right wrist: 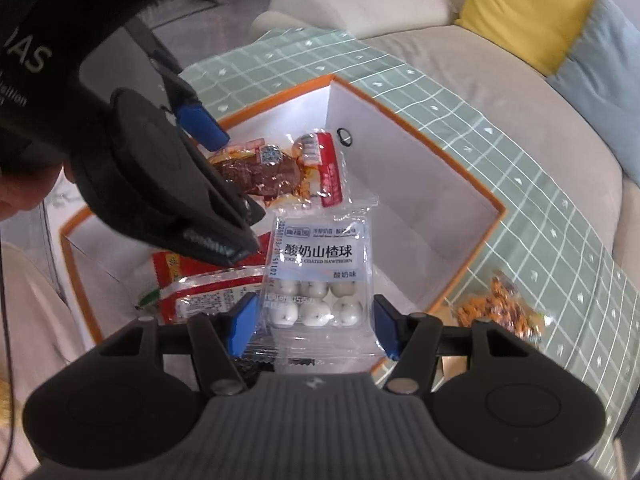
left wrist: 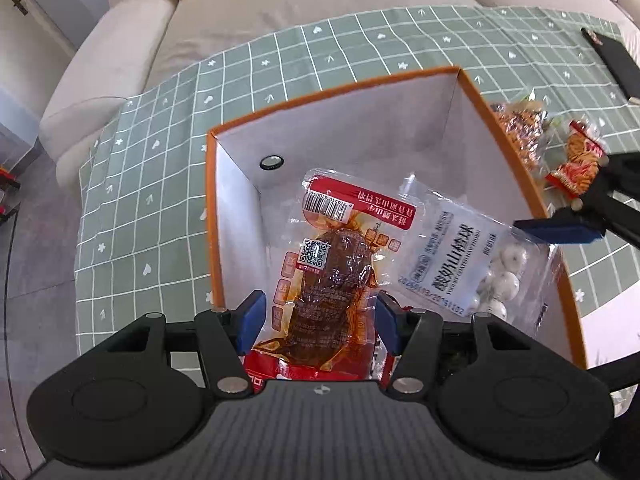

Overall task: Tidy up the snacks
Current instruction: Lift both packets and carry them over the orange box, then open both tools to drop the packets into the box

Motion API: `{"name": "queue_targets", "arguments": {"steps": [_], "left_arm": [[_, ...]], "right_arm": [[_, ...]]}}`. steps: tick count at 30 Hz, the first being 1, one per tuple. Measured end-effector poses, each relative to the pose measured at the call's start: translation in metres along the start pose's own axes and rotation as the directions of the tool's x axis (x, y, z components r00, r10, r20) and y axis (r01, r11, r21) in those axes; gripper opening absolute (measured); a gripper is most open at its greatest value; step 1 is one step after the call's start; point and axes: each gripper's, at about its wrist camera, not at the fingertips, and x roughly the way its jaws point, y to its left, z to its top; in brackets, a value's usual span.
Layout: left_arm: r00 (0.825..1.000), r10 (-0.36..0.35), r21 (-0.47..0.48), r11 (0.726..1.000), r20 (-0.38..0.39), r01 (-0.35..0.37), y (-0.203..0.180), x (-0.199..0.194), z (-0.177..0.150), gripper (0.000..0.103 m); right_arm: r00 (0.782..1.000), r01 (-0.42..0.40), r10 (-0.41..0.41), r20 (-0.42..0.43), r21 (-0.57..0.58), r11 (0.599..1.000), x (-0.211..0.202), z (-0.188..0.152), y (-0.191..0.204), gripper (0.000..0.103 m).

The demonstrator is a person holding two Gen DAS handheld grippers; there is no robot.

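Note:
An orange-rimmed box (left wrist: 332, 92) with white walls stands on a green checked tablecloth. My left gripper (left wrist: 320, 320) is shut on a clear packet of brown braised meat with red print (left wrist: 332, 272), held over the box's inside. Its blue pad (right wrist: 202, 122) and the meat packet (right wrist: 260, 172) also show in the right wrist view. My right gripper (right wrist: 314, 324) is shut on a clear packet of white hawthorn balls (right wrist: 320, 256), also above the box (right wrist: 420, 128). That packet (left wrist: 452, 256) hangs beside the meat in the left wrist view, with the right gripper's pad (left wrist: 560, 230) at its edge.
A red and white packet (right wrist: 200, 276) lies inside the box. Loose orange snack packets (left wrist: 520, 128) and a red one (left wrist: 576, 164) lie on the cloth right of the box. A flat black object (left wrist: 616, 64) sits far right. A beige sofa with a yellow cushion (right wrist: 524, 4) stands behind.

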Motion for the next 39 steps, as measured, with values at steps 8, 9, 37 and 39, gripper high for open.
{"name": "queue_targets", "arguments": {"steps": [8,9,37,39], "left_arm": [[0.999,0.029,0.052,0.998,-0.013,-0.029,-0.007,0.031,0.003,0.066],[0.999,0.036,0.057,0.998,-0.017,-0.035,-0.008,0.034,0.003,0.066],[0.994,0.104,0.133,0.986,-0.026,-0.100,-0.021,0.047,-0.004,0.077],[0.995,0.098,0.122,0.988,-0.014,-0.095,-0.021,0.043,-0.004,0.078]], "right_arm": [[0.999,0.033,-0.035,-0.015,-0.100,0.994,0.029,0.000,0.001,0.059],[0.999,0.036,-0.038,-0.015,-0.116,0.993,0.033,0.000,0.002,0.059],[0.980,0.196,-0.196,0.026,-0.241,0.950,0.043,-0.007,0.023,0.071],[0.977,0.213,-0.212,0.031,-0.236,0.948,0.039,-0.007,0.023,0.076]]}}
